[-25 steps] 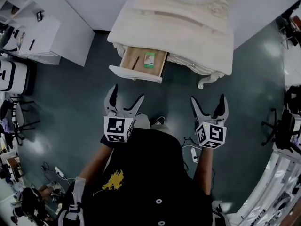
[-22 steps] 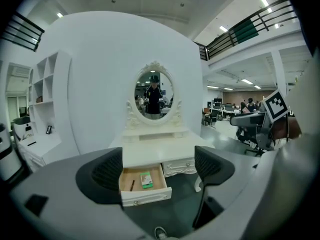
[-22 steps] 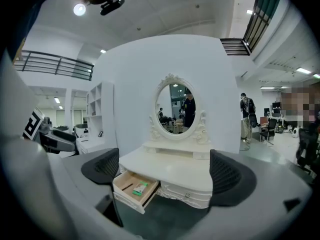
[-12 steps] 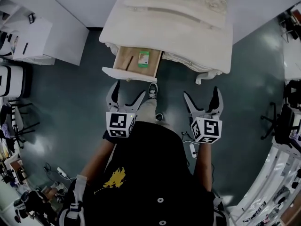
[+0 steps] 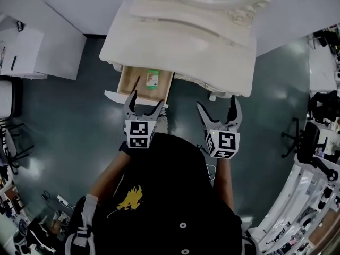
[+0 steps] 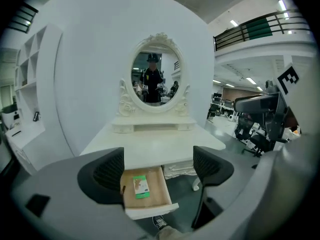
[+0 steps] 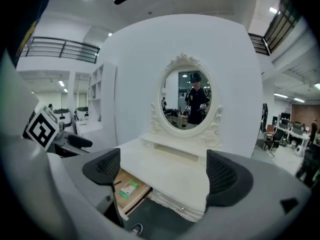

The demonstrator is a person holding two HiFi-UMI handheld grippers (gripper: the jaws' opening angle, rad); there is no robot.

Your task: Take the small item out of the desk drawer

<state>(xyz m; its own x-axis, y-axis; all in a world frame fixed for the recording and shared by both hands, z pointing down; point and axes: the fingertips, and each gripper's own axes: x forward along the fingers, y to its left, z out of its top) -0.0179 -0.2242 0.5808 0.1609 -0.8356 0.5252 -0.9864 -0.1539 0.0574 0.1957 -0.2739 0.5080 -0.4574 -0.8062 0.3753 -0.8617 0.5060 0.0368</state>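
The white dressing table [image 5: 180, 47] has its left drawer [image 5: 139, 84] pulled out. Inside lies a small green and white packet [image 5: 153, 78], also seen as the packet [image 6: 140, 186] in the left gripper view and the packet [image 7: 128, 188] in the right gripper view. A thin dark stick [image 5: 136, 82] lies left of it in the drawer. My left gripper [image 5: 143, 102] is open just in front of the drawer's front panel, holding nothing. My right gripper [image 5: 218, 107] is open too, in front of the table's right half, over the floor.
An oval mirror [image 6: 154, 77] stands at the back of the table top and reflects a person. White shelving [image 5: 24, 52] stands at the left. Office chairs [image 5: 313, 142] are at the right. The floor [image 5: 69, 121] is dark grey-green, with my shoe [image 6: 160, 222] below the drawer.
I have stepped closer to the table. Both grippers have moved forward, and the left one now reaches the drawer's front. Both stay open.
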